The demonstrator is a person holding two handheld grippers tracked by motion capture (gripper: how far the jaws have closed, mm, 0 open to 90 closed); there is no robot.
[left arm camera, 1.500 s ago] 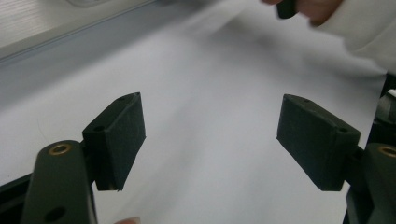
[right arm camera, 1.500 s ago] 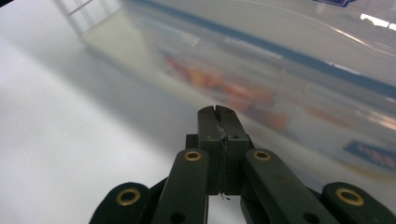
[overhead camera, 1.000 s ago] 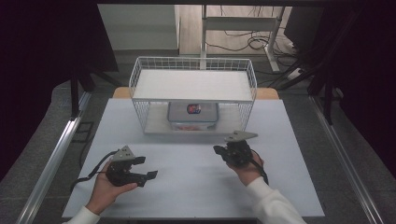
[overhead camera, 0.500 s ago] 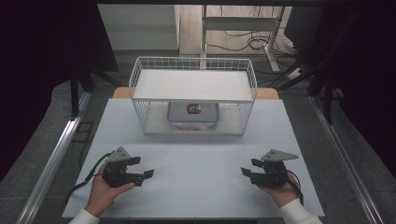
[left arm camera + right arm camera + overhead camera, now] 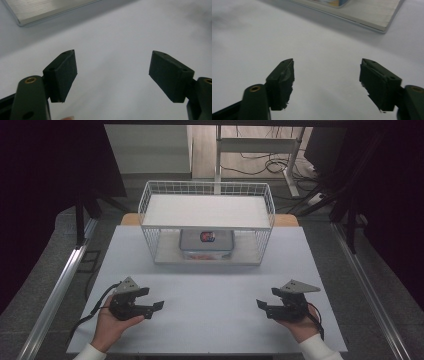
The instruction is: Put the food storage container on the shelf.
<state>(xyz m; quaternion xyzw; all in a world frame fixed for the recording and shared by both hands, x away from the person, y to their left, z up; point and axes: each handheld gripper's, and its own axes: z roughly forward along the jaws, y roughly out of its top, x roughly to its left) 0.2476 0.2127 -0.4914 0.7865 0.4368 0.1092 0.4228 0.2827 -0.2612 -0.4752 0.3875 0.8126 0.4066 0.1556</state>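
Two hands rest low on a white table (image 5: pixel 210 320), well apart. The left gripper (image 5: pixel 152 306) and right gripper (image 5: pixel 263 305) point inward at each other, jaws wide and empty; the right's have just been opening. Bare tabletop lies between them. A wire basket (image 5: pixel 207 227) with a tin (image 5: pixel 207 242) inside stands at the far edge.

A wire basket (image 5: pixel 207 227) is sitting at the back of the surface (image 5: pixel 210 295), a container (image 5: pixel 206 244) lying inside it; both tongs are resting near the front corners.

Dim room with dark surroundings, evenly lit white table (image 5: pixel 210 320), soft shadows, slightly blurred close-up views.
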